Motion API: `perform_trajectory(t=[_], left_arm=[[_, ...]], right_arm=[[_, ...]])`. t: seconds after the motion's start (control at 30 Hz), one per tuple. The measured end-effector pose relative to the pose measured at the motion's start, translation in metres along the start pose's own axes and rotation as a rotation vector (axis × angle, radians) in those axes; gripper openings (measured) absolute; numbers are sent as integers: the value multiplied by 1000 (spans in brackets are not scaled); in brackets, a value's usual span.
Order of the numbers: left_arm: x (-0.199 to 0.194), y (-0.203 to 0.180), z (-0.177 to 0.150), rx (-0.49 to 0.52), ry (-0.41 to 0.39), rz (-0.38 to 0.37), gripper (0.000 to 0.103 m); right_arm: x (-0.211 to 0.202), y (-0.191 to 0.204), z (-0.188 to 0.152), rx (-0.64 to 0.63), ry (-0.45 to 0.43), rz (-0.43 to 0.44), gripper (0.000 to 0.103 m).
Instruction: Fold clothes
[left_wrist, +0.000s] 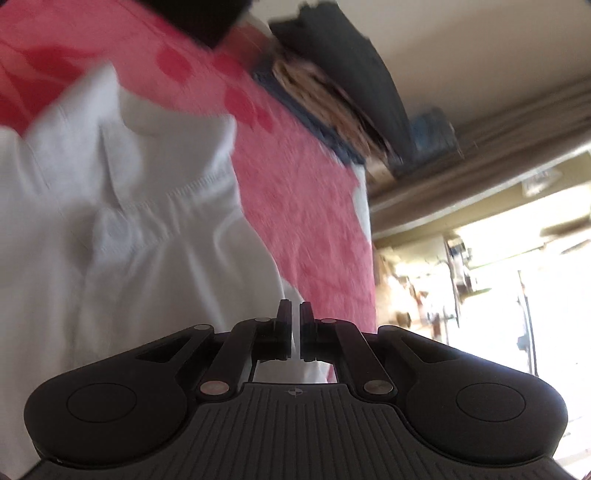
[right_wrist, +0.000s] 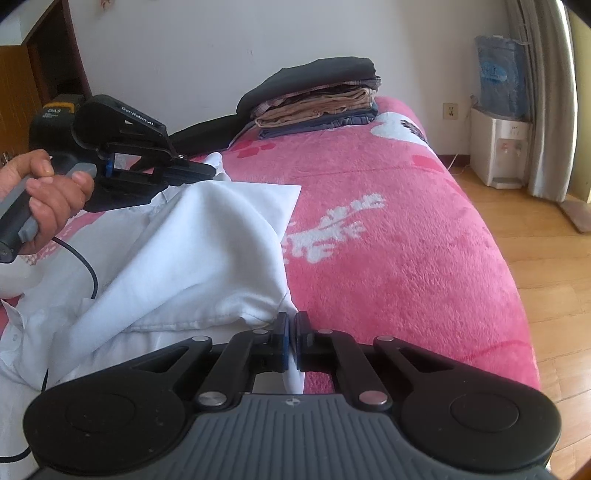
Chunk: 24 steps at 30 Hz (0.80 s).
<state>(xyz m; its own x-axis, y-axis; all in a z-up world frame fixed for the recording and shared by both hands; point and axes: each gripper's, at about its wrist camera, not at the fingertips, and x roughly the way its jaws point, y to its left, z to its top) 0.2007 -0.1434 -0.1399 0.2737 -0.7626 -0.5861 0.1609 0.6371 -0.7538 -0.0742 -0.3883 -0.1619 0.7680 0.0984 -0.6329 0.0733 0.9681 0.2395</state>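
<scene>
Pink blanket (right_wrist: 388, 236): both claws clamped on white shirt (right_wrist: 192, 236).

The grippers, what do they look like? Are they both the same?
They look alike. The right gripper is black, with two round bulges, silver rivets on its link bars, a ribbed grey top and a blue pad on one finger. The left gripper has white lettering, a grey handle, a blue part and a black cable trailing down.

wrist views, close, sharing bed (right_wrist: 406, 258)
</scene>
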Motion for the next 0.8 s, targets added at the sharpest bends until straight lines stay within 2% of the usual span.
perform_trajectory(t=[0.13, 0.17, 0.23, 0.4, 0.43, 0.5, 0.63, 0.8], left_arm=[[-38, -9, 11, 38, -65, 26, 11], [-52, -12, 13, 67, -72, 36, 16], [-89, -21, 16, 158, -81, 70, 18], [-205, -29, 23, 290, -172, 156, 23], [-227, -30, 22, 309, -192, 175, 26], [-259, -25, 13, 347, -204, 257, 31], [-282, 5, -28, 416, -163, 373, 33], [-264, 60, -95, 447, -60, 392, 34]], right_arm=[[-2, -10, 4, 81, 9, 37, 9], [-4, -11, 6, 101, 11, 43, 12], [-14, -10, 8, 107, -2, 41, 26], [-41, -1, 13, 96, -30, 36, 28], [-45, 2, 15, 99, -30, 43, 28], [-54, 9, 18, 109, -27, 61, 28], [-63, 33, 20, 118, 2, 106, 28], [-66, 66, 15, 162, 110, 161, 28]])
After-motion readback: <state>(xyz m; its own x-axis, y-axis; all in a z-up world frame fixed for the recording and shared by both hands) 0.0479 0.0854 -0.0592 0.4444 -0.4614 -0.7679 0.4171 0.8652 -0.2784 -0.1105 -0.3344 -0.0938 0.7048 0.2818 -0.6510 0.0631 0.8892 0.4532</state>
